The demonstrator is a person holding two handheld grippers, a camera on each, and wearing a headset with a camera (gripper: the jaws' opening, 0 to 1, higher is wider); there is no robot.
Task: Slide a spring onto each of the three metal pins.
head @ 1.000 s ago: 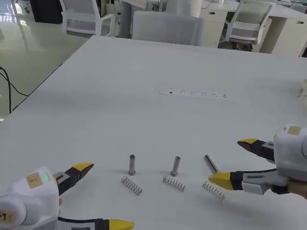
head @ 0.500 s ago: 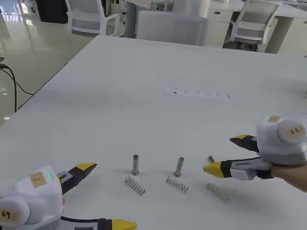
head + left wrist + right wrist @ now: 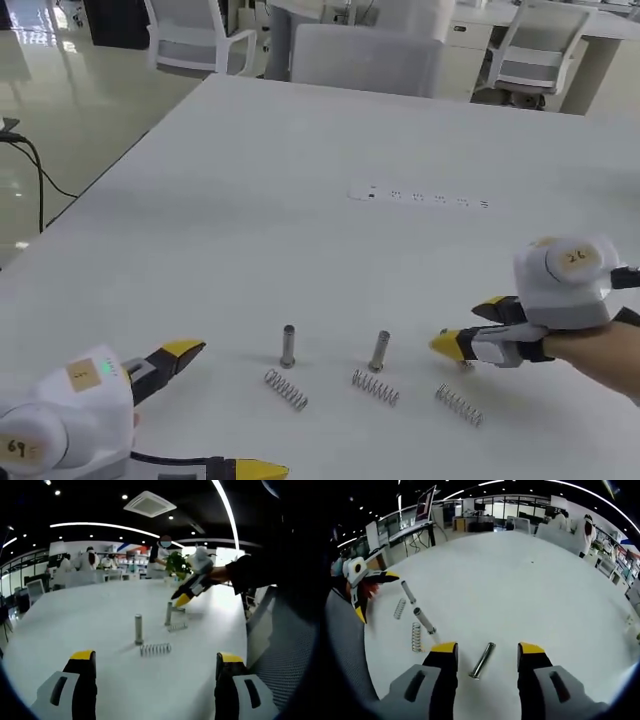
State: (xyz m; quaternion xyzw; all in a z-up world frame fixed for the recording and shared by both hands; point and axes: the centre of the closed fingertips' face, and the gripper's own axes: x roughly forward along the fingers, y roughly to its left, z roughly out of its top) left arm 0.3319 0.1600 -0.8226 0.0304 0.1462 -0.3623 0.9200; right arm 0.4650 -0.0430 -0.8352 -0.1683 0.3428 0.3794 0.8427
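The left hand-held gripper [image 3: 222,410] has not stirred over the last second. It hangs low at the near left of the table [image 3: 300,200] with its jaws wide apart and nothing between them, pointing towards the row of parts.

The left pin [image 3: 288,345] stands upright where it was, with the left spring [image 3: 286,388] lying flat just in front of it and apart from it. The middle pin [image 3: 380,350] and the middle spring [image 3: 375,387] are the same: pin upright, spring lying loose on the near side. Nothing has been threaded yet.

The change is on the right. The right hand-held gripper [image 3: 466,324] has pulled back from the near side, uncovering the right spring [image 3: 459,405], and has swung round towards the third pin [image 3: 482,660]. In the right gripper view this pin lies flat on the table between the two spread jaws, which have not closed on it. In the head view the gripper hides most of it.

I judge the third pin is about to be picked up, probably to be stood up or held for its spring. All three springs are still to be fitted.
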